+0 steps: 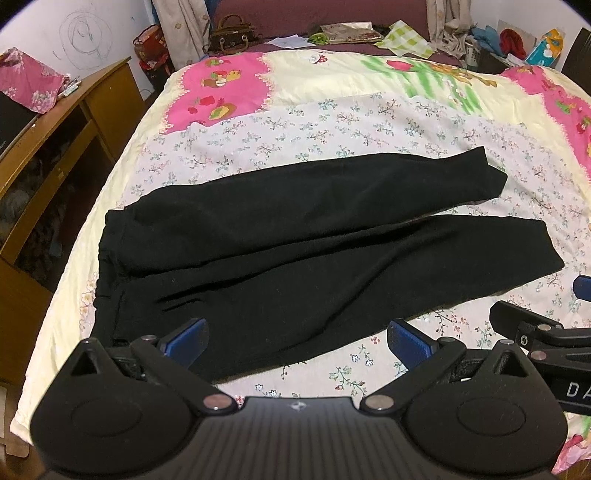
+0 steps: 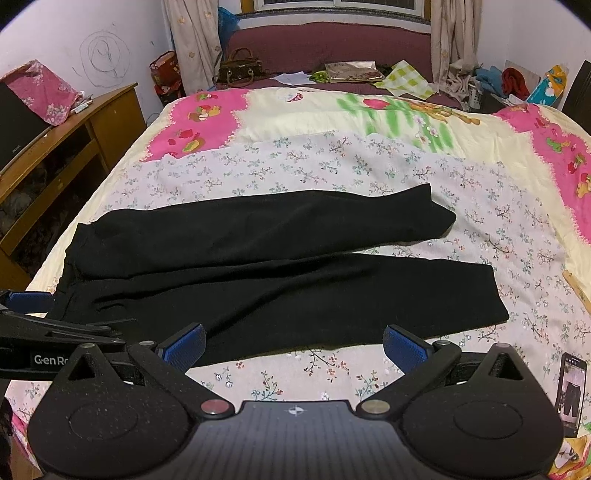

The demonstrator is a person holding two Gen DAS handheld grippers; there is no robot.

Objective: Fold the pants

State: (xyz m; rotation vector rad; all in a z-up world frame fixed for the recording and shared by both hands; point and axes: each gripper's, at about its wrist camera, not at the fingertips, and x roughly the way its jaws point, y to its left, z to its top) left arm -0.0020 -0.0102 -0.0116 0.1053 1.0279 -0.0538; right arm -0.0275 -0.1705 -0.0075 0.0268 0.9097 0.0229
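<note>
We see a pair of black pants (image 1: 295, 236) spread flat on a bed (image 1: 332, 122), lying crosswise to both cameras. The waistband (image 1: 110, 258) is at the left, near the bed's left edge, and the two legs run to the right. The far leg (image 1: 369, 184) ends short of the near leg (image 1: 424, 266), and a narrow wedge of the flowered bedcover (image 1: 535, 206) shows between their cuffs. In the right wrist view the same pants (image 2: 277, 266) lie in the same arrangement, waistband left, cuffs right.

Our left gripper (image 1: 297, 338) hangs above the near edge of the pants, its blue pads (image 1: 184, 338) spread wide apart with nothing between them. One pad is over the black cloth near the waistband; the other is over bare bedcover. We cannot tell whether either pad touches the fabric.

Our right gripper (image 2: 293, 343) is likewise spread wide and empty, just beside the near hem of the pants. Its left pad (image 2: 183, 345) overlaps the dark cloth in the view, while its right pad (image 2: 404, 347) is over the flowered cover.

A phone (image 2: 571, 395) lies on the bed at the right edge of the right wrist view. A wooden cabinet (image 1: 55, 155) stands beside the bed on the left, and a handbag (image 1: 232, 33) sits beyond the far end of the bed.
</note>
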